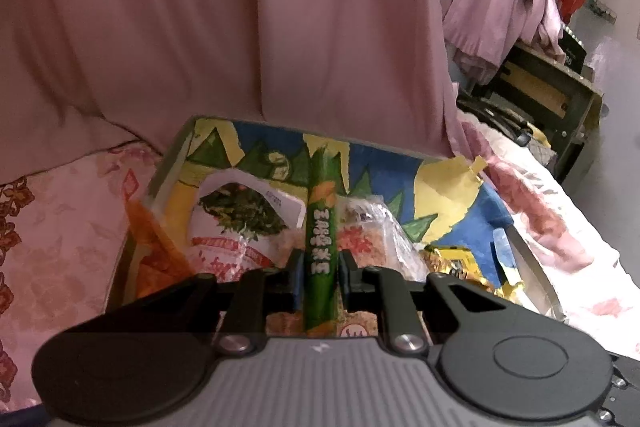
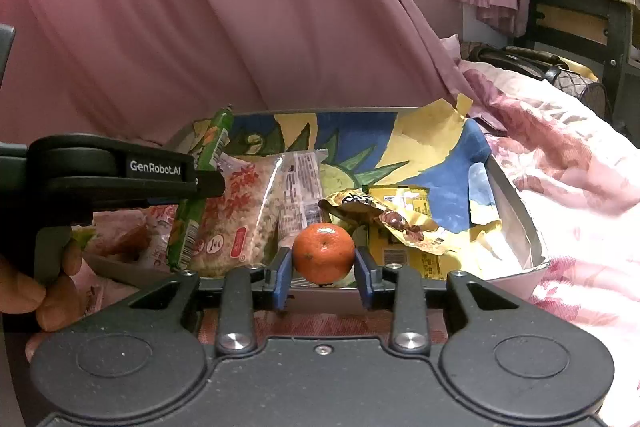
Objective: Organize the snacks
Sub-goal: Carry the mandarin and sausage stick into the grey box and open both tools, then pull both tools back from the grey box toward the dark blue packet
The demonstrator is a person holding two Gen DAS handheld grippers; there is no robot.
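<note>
My left gripper (image 1: pixel 319 269) is shut on a long green snack stick (image 1: pixel 320 227) and holds it upright above a colourful box (image 1: pixel 452 187). The stick (image 2: pixel 200 187) and the left gripper (image 2: pixel 200 185) also show at the left of the right wrist view. My right gripper (image 2: pixel 323 263) is shut on a small orange tangerine (image 2: pixel 323 251) just in front of the box's near rim (image 2: pixel 516 267). Inside the box lie a rice-cracker pack (image 2: pixel 244 219), a yellow wrapper (image 2: pixel 400 223), a white pack with a green picture (image 1: pixel 240 223) and an orange pack (image 1: pixel 156 247).
The box sits on a floral pink bedspread (image 2: pixel 580 187). A pink curtain (image 1: pixel 200 7) hangs right behind it. A dark wooden cabinet (image 2: pixel 580 19) and a handbag (image 2: pixel 560 71) stand at the far right. The person's hand (image 2: pixel 32 291) holds the left gripper.
</note>
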